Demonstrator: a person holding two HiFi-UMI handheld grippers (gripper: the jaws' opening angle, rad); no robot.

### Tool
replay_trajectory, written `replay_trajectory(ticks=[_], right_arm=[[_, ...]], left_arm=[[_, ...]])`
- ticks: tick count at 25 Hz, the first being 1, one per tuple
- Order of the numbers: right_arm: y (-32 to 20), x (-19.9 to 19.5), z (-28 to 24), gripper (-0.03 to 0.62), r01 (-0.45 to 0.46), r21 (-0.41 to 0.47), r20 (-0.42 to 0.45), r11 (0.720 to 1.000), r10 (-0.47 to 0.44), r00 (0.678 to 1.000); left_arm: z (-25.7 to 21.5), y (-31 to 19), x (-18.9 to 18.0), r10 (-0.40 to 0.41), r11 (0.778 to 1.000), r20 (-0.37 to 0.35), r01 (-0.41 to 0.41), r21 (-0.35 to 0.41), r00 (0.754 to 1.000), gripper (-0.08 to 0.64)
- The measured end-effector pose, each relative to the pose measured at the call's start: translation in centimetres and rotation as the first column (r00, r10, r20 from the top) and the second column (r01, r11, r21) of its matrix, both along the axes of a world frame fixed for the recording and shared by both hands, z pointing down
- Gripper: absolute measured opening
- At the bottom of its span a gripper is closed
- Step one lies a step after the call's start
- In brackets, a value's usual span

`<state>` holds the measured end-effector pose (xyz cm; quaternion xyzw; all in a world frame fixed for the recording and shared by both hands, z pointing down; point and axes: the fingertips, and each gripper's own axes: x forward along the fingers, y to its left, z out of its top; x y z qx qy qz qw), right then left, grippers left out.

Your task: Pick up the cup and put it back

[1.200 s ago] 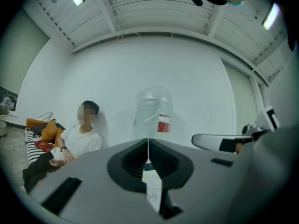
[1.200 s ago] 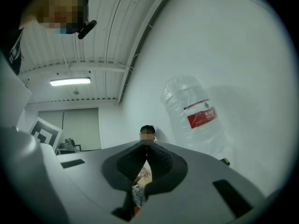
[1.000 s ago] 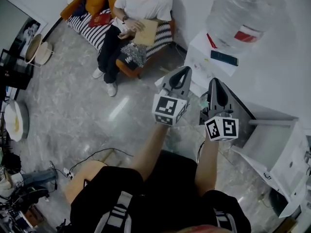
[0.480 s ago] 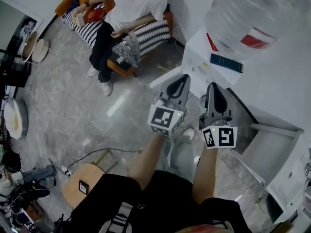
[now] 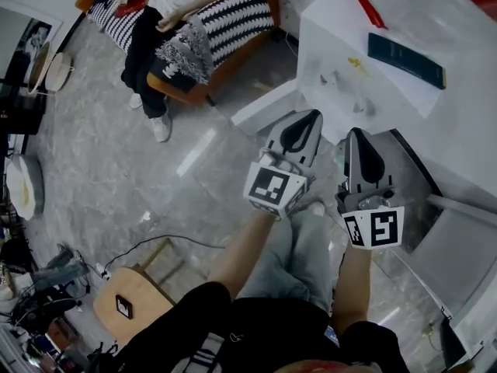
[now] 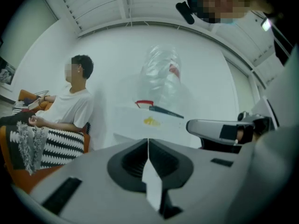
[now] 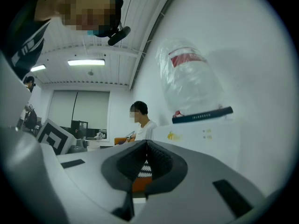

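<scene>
Since the left gripper [image 5: 311, 118] and the right gripper [image 5: 355, 135] both have their jaws pressed together with nothing between them, and no cup shows in any view, I think the first risk is reaching toward the wrong place. They are held level, side by side, near the front edge of the white water dispenser [image 5: 334, 29], so a careless push could knock it. Closed jaws would also only tip a cup over.

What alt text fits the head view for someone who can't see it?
The left gripper and right gripper, both shut and empty, are held side by side before a white cabinet with a dark book on top. A person sits on a striped sofa at upper left.
</scene>
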<state>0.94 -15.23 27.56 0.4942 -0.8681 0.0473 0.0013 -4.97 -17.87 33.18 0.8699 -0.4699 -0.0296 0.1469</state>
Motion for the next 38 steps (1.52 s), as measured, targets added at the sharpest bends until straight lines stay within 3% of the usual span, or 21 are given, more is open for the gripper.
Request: replay_trajectory(ticks=[6,11,16,22,30,34,38], right_arm=[[0.4,0.0,10.9,0.011,0.038,-0.011,-0.002,0.999,-0.038,0.999],[0.3,-0.1,19.9,0.011,0.041,0.009,-0.021,0.999,-0.041,0.999],[4.4,4.2,19.9,0.011,0.001,0.131,-0.090,0.991,0.011,0.996],[4.2,5.4,25.9,0.011,-0.014,0.159,-0.073,0.987,0.026,0.997],[3.1,6.9,35.3,0.011,-0.068,0.111,-0.092,0.991,0.079,0.993],[2.8,8.8,38.6,0.011,-0.091,0.050,-0.068,0.995,0.095,0.993],[0.9,9.6,39.9,0.011,-0.124,0.047,-0.041,0.991,0.126,0.991]], left_arm=[[10.6,0.1,-0.1,0.018,1.000,0.030,-0.018,-0.011,0.999,0.014],[19.4,0.1,1.8,0.089,0.996,0.042,-0.089,-0.006,0.995,0.014],[19.2,3.3,6.2,0.177,0.980,0.097,-0.185,0.079,0.979,0.014],[24.7,2.6,6.8,0.152,0.981,0.119,-0.165,0.102,0.981,0.014],[31.6,2.2,7.1,0.113,0.983,0.110,-0.127,0.130,0.988,0.014],[36.3,2.5,8.8,0.158,0.981,0.125,-0.170,0.098,0.980,0.014],[37.9,1.4,8.2,0.124,0.988,0.092,-0.131,0.076,0.988,0.014]])
